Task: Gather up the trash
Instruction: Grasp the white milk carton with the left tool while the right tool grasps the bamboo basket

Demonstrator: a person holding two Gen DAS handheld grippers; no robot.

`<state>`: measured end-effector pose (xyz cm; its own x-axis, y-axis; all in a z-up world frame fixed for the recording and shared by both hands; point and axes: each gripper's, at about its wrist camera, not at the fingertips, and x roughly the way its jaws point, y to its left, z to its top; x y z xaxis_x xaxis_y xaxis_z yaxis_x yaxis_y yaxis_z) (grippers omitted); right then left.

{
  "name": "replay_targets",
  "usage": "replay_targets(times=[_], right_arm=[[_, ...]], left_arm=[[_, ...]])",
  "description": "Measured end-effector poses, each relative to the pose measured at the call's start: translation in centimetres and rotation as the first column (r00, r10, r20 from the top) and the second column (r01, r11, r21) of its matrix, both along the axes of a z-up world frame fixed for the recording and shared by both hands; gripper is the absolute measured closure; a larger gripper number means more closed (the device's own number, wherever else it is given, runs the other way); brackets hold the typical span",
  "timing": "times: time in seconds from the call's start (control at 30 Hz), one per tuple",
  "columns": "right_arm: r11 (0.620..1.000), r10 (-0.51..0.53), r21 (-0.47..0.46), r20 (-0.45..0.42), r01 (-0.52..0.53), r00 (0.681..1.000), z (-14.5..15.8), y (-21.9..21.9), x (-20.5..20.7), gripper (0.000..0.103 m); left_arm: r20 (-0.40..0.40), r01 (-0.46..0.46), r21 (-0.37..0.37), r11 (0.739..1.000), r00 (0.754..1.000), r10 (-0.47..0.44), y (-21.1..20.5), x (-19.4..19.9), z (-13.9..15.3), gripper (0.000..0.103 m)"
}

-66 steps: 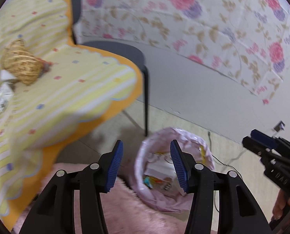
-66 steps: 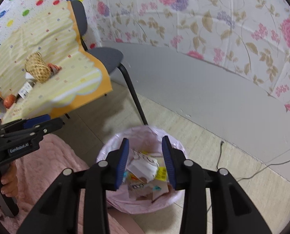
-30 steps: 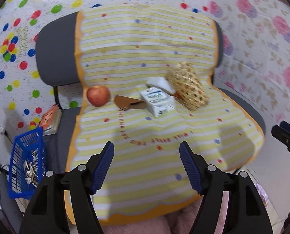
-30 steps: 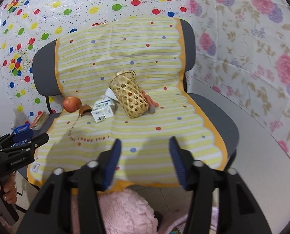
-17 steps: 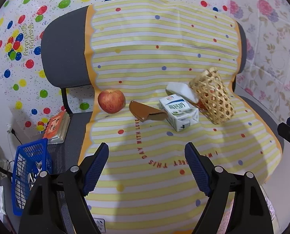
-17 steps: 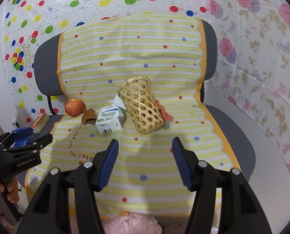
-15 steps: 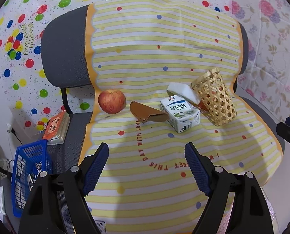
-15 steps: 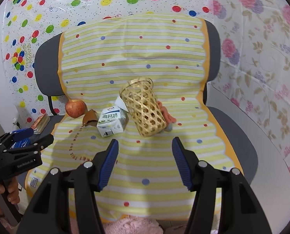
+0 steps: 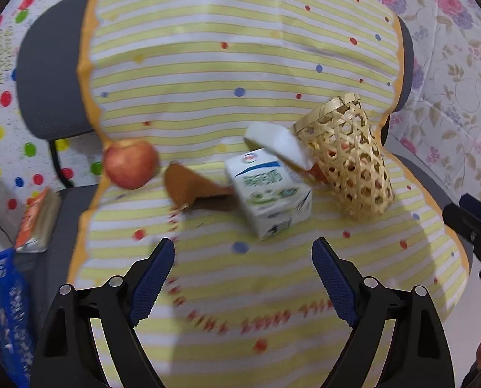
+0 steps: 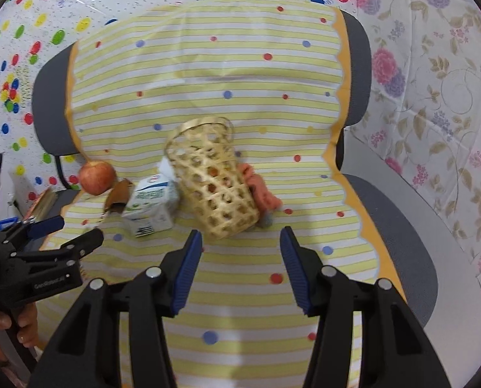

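The left gripper [image 9: 243, 274], jaws just widening and empty, hangs below the carton [image 9: 267, 190] at frame centre. The right gripper [image 10: 240, 266], just narrowing, is empty below the basket [image 10: 213, 177].

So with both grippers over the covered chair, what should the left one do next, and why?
Probably ease the left gripper forward and down over the milk carton. Its fingers have just been opening, nothing is between them, and the carton lies straight ahead, beside the brown scrap.
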<state>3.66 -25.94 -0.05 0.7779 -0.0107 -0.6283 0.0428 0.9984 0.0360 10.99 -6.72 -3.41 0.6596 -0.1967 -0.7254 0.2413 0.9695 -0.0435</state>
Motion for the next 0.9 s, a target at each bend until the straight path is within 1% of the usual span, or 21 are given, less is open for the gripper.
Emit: replay_targets(times=[0.07,0.13,0.23,0.33,0.37,0.47,0.63,0.7,0.83,0.9], right_arm=[[1.0,-0.02,-0.006,-0.004,0.02,1.0,-0.3,-0.8,0.8,0.051],[0.999,-0.033,0.003,-0.002,0.033,0.999,-0.4,-1.5,1.1,0.044],[0.999,-0.046,0.016,-0.003,0.046,0.999,-0.7,-2.6,1.3,0.041],[0.998,-0.056,0.024,-0.008,0.056,0.998,-0.9,-3.4,1.4,0.04],[0.998,-0.057,0.026,-0.01,0.057,0.998,-1.0,-3.5,1.4,0.04],[0.998,-0.061,0.032,-0.022,0.062,0.998,-1.4,-4.0,1.7,0.04],[0.998,-0.055,0.034,-0.032,0.056,0.998,-1.7,-3.8,2.0,0.04],[0.998,-0.053,0.036,-0.034,0.055,0.998,-1.7,-3.7,2.0,0.04],[0.998,-0.041,0.04,-0.043,0.043,0.998,-1.7,-3.3,1.9,0.04],[0.998,-0.031,0.044,-0.043,0.033,0.999,-1.7,-3.1,1.8,0.04]], left_arm=[[-0.008,-0.003,0.006,1.0,1.0,0.003,-1.3,1.3,-0.3,0.016],[-0.012,0.003,0.016,1.0,1.0,-0.003,-2.5,2.3,-0.7,0.016],[-0.047,-0.001,0.022,1.0,0.999,0.002,-4.0,3.9,-1.7,0.016],[-0.087,-0.033,0.03,0.999,0.996,0.036,-5.0,5.2,-2.8,0.016],[-0.092,-0.051,0.031,0.998,0.994,0.053,-5.3,5.6,-3.0,0.016],[-0.099,-0.064,0.034,0.997,0.993,0.067,-6.0,6.3,-3.5,0.016],[-0.124,-0.105,0.011,0.994,0.987,0.106,-6.0,7.6,-3.8,0.017],[-0.143,-0.11,0.028,0.994,0.983,0.112,-5.8,8.0,-4.1,0.025],[-0.149,-0.064,0.011,0.998,0.987,0.065,-4.8,7.7,-3.9,0.028],[-0.131,-0.019,-0.01,1.0,0.991,0.017,-4.2,6.5,-3.4,0.029]])
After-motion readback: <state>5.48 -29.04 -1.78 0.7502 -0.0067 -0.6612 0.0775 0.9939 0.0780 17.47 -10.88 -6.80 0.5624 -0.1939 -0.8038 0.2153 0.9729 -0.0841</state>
